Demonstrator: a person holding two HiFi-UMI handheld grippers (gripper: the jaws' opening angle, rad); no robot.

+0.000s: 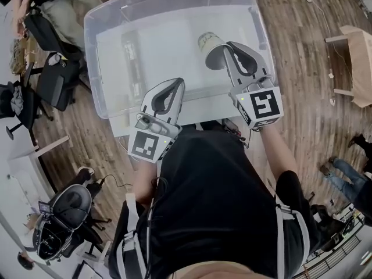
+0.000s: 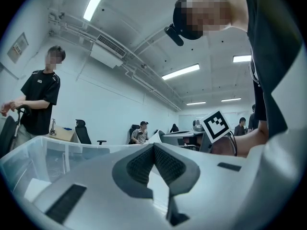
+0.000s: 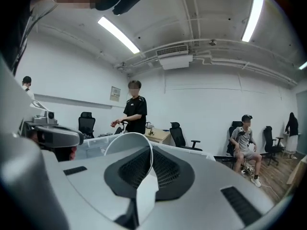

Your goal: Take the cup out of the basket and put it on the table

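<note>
A white paper cup (image 1: 210,46) hangs tilted over the right part of the clear plastic basket (image 1: 110,16). My right gripper (image 1: 228,46) is shut on its rim. In the right gripper view the cup wall (image 3: 144,190) runs down between the two dark pads, and the right gripper (image 3: 151,151) points up and out over the basket. My left gripper (image 1: 176,85) is over the basket's near edge, shut with nothing in it. In the left gripper view the tips of the left gripper (image 2: 153,146) meet. The basket stands on a white table (image 1: 120,127).
A dark flat object (image 1: 132,63) lies inside the basket at the left. Black office chairs (image 1: 58,80) stand left of the table and a wooden table (image 1: 357,63) at the right. A person in a black shirt (image 3: 135,110) stands beyond the basket; others sit further back.
</note>
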